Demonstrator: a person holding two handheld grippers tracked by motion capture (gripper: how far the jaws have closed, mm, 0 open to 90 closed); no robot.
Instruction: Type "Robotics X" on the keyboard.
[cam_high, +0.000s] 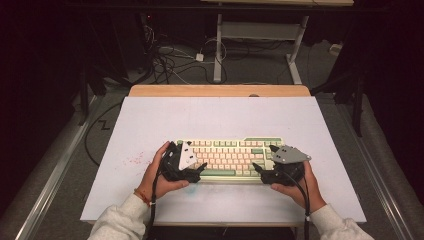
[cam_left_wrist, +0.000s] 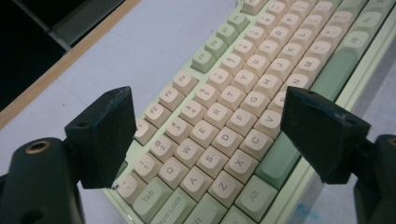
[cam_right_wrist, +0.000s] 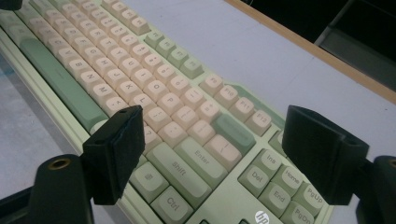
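Your keyboard (cam_high: 227, 159) lies flat on the white table (cam_high: 215, 117), toward the six o'clock edge of the surface in the high view, its long side running from nine to three o'clock. Your left gripper (cam_high: 200, 169) sits at the keyboard's nine o'clock end, and your right gripper (cam_high: 256, 167) at its three o'clock end, each held in a hand that comes up from six o'clock.

In the left gripper view (cam_left_wrist: 205, 140), your jaws stand wide apart above the letter keys, with nothing pinched between them. In the right gripper view (cam_right_wrist: 210, 154), your jaws are likewise spread, straddling the Enter and Shift keys, with the navigation block at four o'clock. Neither pair presses on the keyboard; both are parted and hold nothing.
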